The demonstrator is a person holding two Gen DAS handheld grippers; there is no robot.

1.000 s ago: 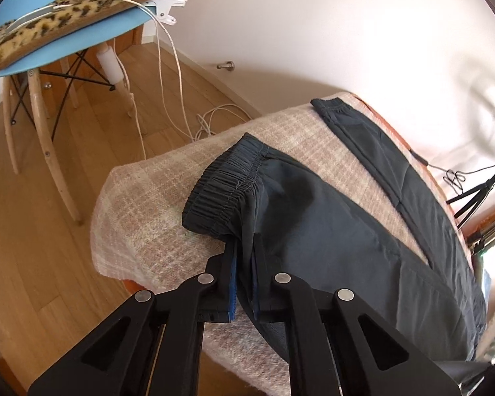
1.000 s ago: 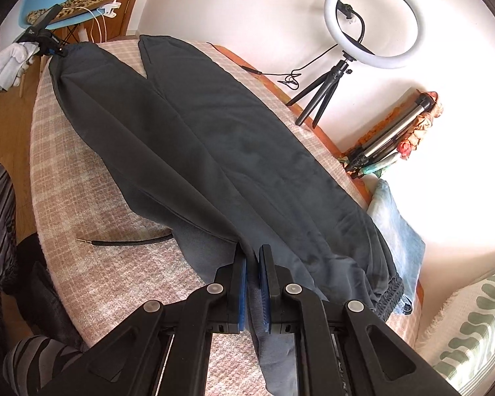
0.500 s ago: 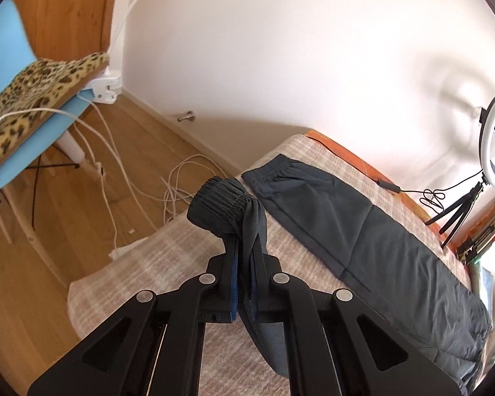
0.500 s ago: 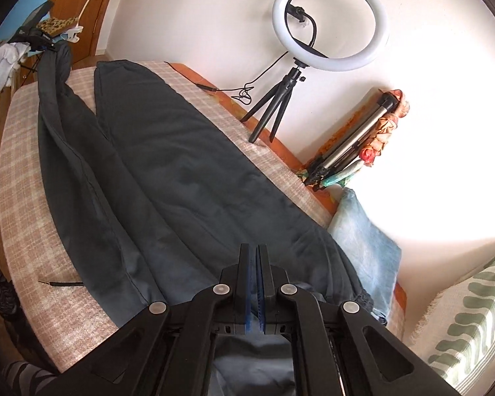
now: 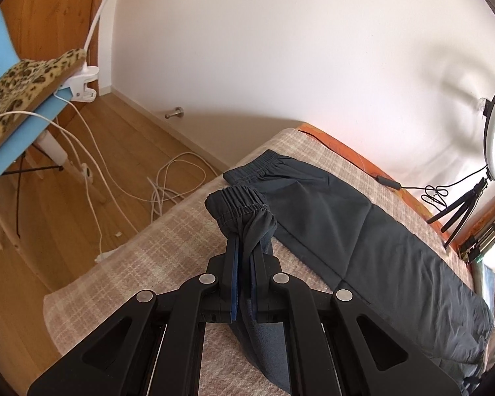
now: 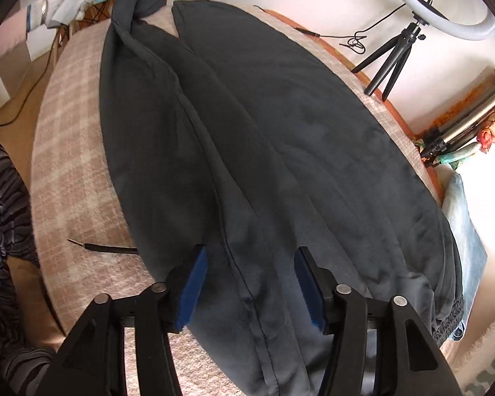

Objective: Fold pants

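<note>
Dark grey pants (image 6: 264, 125) lie along a table covered with a beige plaid cloth (image 6: 72, 138). My left gripper (image 5: 244, 247) is shut on the near leg just behind its elastic cuff (image 5: 236, 203) and holds it lifted above the cloth. The other leg (image 5: 363, 231) lies flat beyond it, its cuff near the table's end. My right gripper (image 6: 250, 264) is open, its blue pads (image 6: 193, 288) astride the waist-end fabric, which lies slack between them. In the right wrist view the lifted cuff (image 6: 142, 0) shows at the far end.
A ring light on a tripod (image 6: 396, 52) stands at the table's far edge by the wall. A blue chair with a leopard cushion (image 5: 19, 89) and white cables (image 5: 168, 181) are on the wooden floor. A black drawstring (image 6: 109, 248) lies on the cloth. A folded blue cloth (image 6: 462, 217) lies at right.
My right gripper has opened and let go of the waist-end fabric. My left gripper has carried the near leg's cuff up and towards the other leg.
</note>
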